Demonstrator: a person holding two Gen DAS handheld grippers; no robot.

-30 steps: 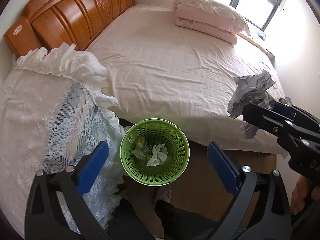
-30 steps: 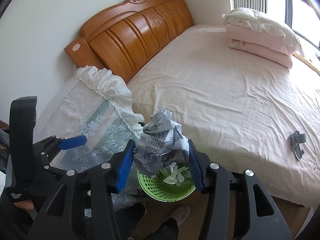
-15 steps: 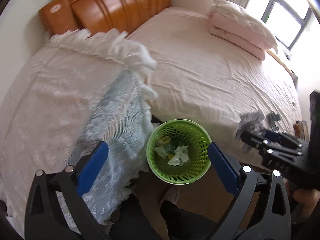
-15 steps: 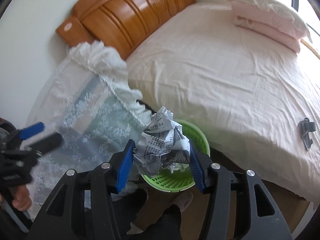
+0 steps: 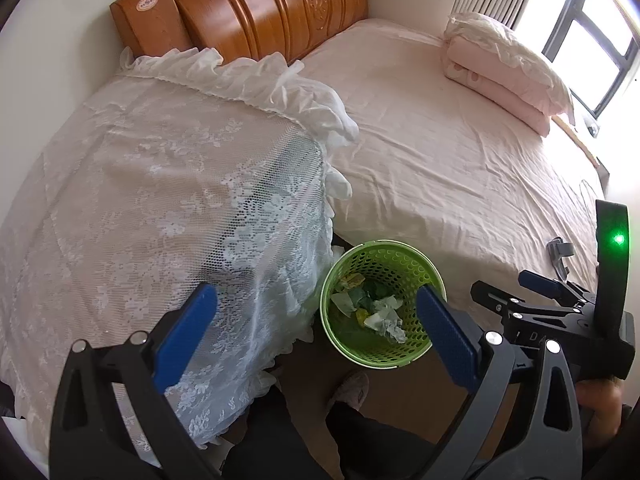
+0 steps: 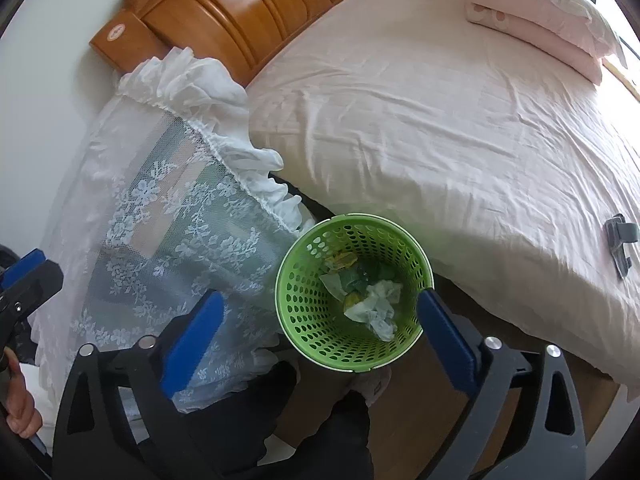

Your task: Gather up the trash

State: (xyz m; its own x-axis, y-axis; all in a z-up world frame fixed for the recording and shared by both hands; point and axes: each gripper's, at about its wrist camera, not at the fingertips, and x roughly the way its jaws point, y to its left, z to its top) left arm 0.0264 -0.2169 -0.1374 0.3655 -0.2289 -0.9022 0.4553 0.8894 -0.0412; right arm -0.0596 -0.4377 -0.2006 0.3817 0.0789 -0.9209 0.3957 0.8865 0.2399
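Now the right gripper (image 6: 316,332) hangs directly over the green basket (image 6: 296,280), blue fingers (image 6: 446,340) spread wide, nothing between them; held there probably so a drop lands inside. Crumpled paper scraps (image 6: 376,308) lie at the basket's bottom. Left gripper (image 5: 316,340) also wide apart and empty, above the basket's near rim, likely idle. The basket sits on the floor against the bed (image 6: 420,100), beside the lace-covered stand (image 5: 160,200). A grey clip (image 6: 618,240) lies on the bed, well right of the basket, maybe next pickup.
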